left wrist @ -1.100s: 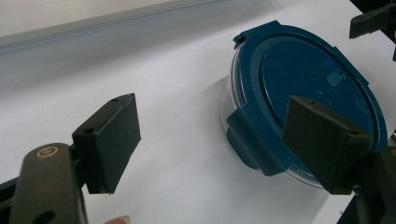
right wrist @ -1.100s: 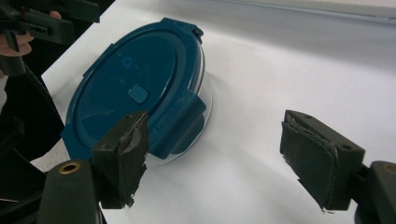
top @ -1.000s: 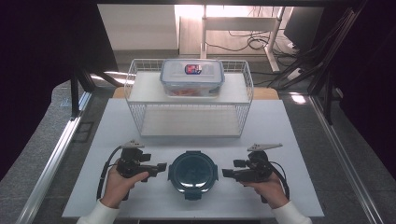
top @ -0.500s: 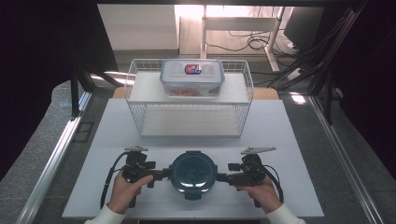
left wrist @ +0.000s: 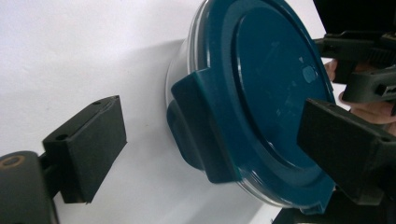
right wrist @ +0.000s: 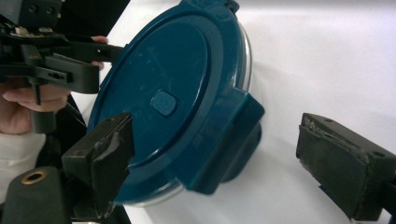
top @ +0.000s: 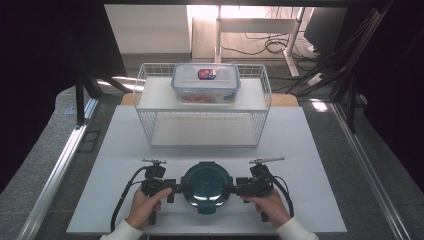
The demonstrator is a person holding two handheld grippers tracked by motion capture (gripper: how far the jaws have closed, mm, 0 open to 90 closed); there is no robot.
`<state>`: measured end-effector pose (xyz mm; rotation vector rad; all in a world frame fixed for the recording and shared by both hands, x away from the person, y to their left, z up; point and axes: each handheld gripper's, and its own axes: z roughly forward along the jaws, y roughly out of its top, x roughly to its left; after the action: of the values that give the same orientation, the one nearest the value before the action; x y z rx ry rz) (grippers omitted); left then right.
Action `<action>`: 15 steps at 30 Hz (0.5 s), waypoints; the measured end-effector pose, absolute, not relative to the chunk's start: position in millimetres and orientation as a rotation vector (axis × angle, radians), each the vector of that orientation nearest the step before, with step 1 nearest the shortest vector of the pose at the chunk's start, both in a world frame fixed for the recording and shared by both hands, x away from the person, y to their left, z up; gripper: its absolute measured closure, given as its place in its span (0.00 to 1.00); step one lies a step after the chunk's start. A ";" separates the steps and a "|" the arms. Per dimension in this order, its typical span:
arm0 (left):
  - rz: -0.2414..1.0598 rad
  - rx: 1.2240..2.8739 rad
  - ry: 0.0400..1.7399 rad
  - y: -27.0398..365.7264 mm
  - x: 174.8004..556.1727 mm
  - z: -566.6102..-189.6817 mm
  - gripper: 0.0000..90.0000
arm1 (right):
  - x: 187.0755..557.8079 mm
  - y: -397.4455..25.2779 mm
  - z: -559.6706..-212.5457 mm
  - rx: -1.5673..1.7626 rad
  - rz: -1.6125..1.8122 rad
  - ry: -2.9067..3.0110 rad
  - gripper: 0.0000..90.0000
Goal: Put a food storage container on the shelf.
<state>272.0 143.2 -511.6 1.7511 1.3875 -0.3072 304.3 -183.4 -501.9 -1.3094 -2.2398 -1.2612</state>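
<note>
A round clear container with a dark teal lid point(top: 206, 184) sits on the white board near the front edge. My left gripper point(top: 183, 189) is at its left side and my right gripper point(top: 230, 189) at its right side, each held by a hand. In the left gripper view the open left gripper point(left wrist: 212, 133) straddles a lid latch tab point(left wrist: 201, 126); one jaw overlaps the lid top and the other stands apart over the board. In the right gripper view the right gripper point(right wrist: 224, 144) is open around the opposite latch tab point(right wrist: 229, 140) in the same way.
A white wire rack point(top: 150, 125) stands behind the round container. On its top shelf rests a rectangular clear lidded box point(top: 205, 80). The white board point(top: 310, 150) has free room on both sides; metal table rails run along the left and right.
Both grippers have moved inward from the sides and now flank the round container, with their jaws around its lid tabs. The container has not moved.
</note>
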 end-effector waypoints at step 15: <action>-0.470 1.702 1.345 137.1 275.6 -521.4 0.27 | 303.3 -170.8 -515.9 -1.360 -1.201 -2.071 0.24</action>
<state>275.6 137.1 -521.4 1.7024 1.3453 -0.4700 303.3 -170.8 -515.9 -1.3600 -2.0711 -1.2012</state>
